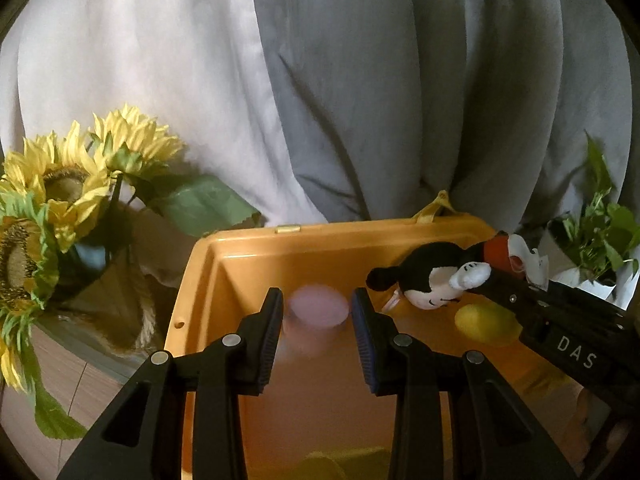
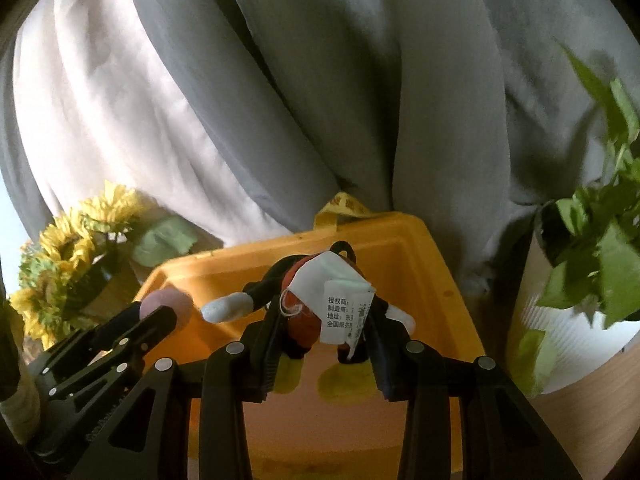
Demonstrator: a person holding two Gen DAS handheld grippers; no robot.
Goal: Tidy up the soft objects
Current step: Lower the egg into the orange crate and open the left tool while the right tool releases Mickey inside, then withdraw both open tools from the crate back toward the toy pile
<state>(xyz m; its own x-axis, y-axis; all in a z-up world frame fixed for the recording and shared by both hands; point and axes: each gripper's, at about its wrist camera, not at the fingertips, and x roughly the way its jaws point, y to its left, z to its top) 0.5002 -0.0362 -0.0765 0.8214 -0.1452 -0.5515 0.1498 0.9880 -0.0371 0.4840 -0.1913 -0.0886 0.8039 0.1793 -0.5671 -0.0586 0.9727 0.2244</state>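
Fingers (image 2: 276, 344) clamp plush mouse (image 2: 304, 312) over yellow bin (image 2: 400, 240).

A wood-grain table (image 1: 76, 376) carries the scene, its bare top showing at the lower left of the left wrist view and again at the lower right of the right wrist view. On it stands an open yellow-orange bin (image 1: 192, 280), its far rim close to the grey and white curtains. To the bin's left sits a vase of sunflowers (image 1: 60, 184) with rope-wrapped base. To its right stands a white ribbed pot (image 2: 576, 344) holding a leafy green plant (image 2: 600, 240).
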